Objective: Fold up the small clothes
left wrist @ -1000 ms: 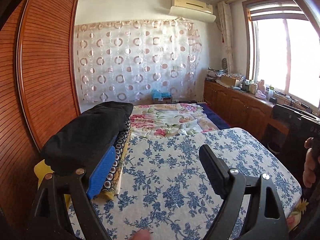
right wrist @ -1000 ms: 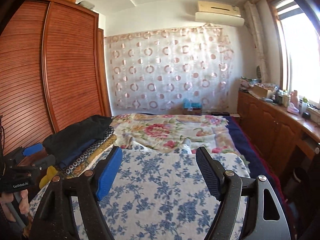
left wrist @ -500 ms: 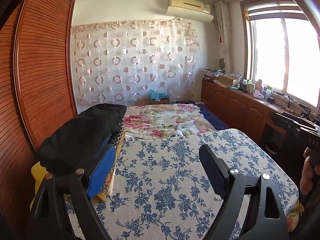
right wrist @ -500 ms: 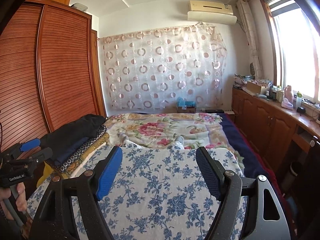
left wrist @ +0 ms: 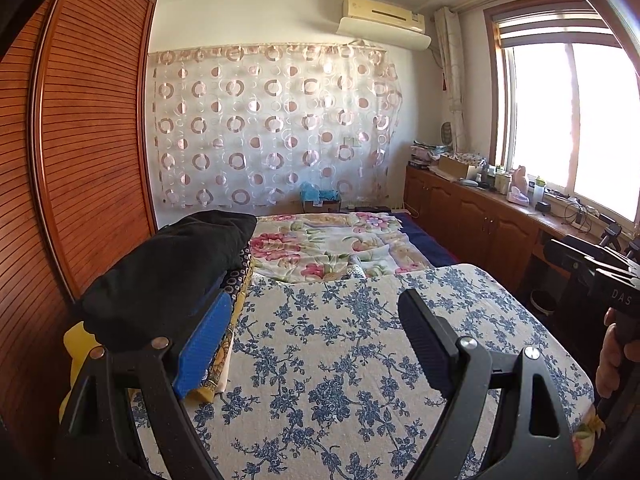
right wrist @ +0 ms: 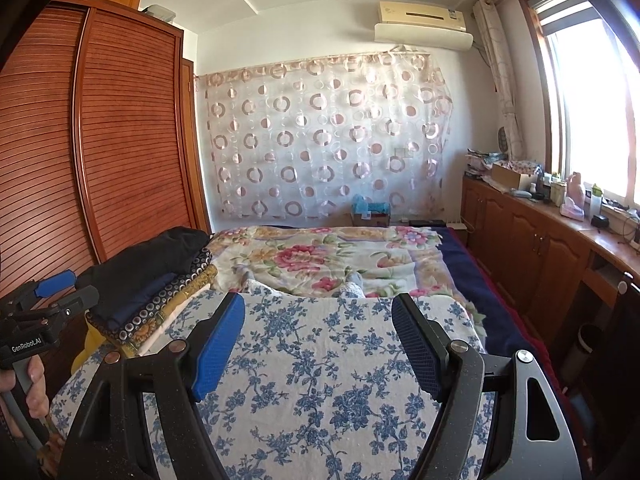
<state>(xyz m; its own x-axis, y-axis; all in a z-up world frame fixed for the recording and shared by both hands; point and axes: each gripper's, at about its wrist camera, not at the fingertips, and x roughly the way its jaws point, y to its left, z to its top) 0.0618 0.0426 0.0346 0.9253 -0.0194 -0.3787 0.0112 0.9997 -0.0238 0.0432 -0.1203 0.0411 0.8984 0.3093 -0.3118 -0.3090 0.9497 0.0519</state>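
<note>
Both views look down the length of a bed whose near half is covered by a blue-flowered white cloth [left wrist: 360, 360] [right wrist: 320, 360], with a pink-flowered quilt [left wrist: 328, 244] [right wrist: 320, 256] beyond it.

The left hand-held gripper [left wrist: 316, 340] fills the bottom of the left wrist view, its fingers spread wide with nothing between them, hovering over the blue-flowered cloth. The right hand-held gripper [right wrist: 318, 344] sits at the bottom of the right wrist view, likewise spread and empty above the same cloth.

The stack of folded clothes [left wrist: 168, 280] [right wrist: 152, 280] lies at the left edge of the bed, centre left in both frames: a black garment on top, dark blue and ring-patterned pieces under it, yellow at the bottom. In the left wrist view the blue pad of the left finger overlaps the stack; whether it touches cannot be told.

A louvred wooden wardrobe [left wrist: 88, 160] [right wrist: 100, 140] fills the left side, a circle-patterned curtain [left wrist: 272, 128] [right wrist: 328, 136] hangs at centre, and a bright window [left wrist: 568, 120] [right wrist: 592, 100] is at right.
</note>
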